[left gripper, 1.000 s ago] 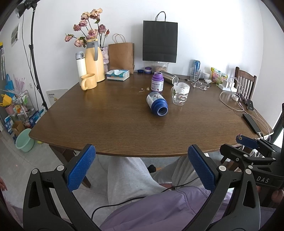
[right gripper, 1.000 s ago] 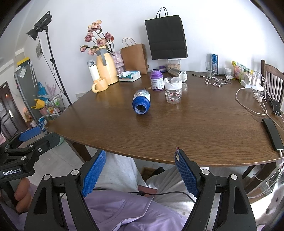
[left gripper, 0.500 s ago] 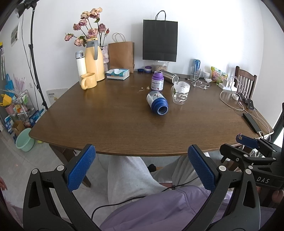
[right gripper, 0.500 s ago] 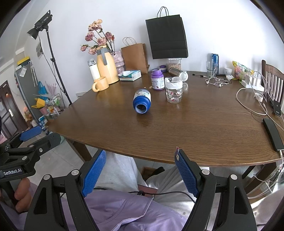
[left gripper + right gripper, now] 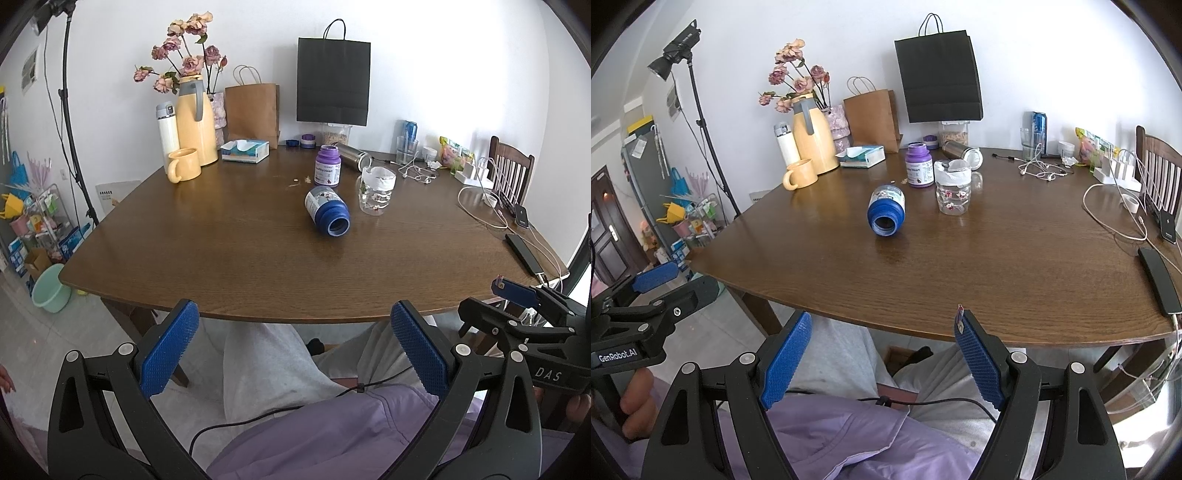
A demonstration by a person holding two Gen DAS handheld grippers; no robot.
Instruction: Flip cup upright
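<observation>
A blue cup (image 5: 327,215) lies on its side in the middle of the brown table (image 5: 229,254), its open mouth toward me. It also shows in the right wrist view (image 5: 886,215). My left gripper (image 5: 295,343) is open and empty, held low in front of the table's near edge, over my lap. My right gripper (image 5: 882,350) is open and empty too, at the near edge. Both are well short of the cup. The right gripper's fingers (image 5: 515,291) show at the right of the left wrist view.
A clear glass jar (image 5: 376,190) stands right of the cup, a purple bottle (image 5: 327,166) behind it. A yellow mug (image 5: 183,165), a yellow jug, paper bags and a tissue box stand at the back. Cables and a phone (image 5: 524,254) lie at the right.
Both grippers have risen and edged slightly toward the table; the cup has not moved.
</observation>
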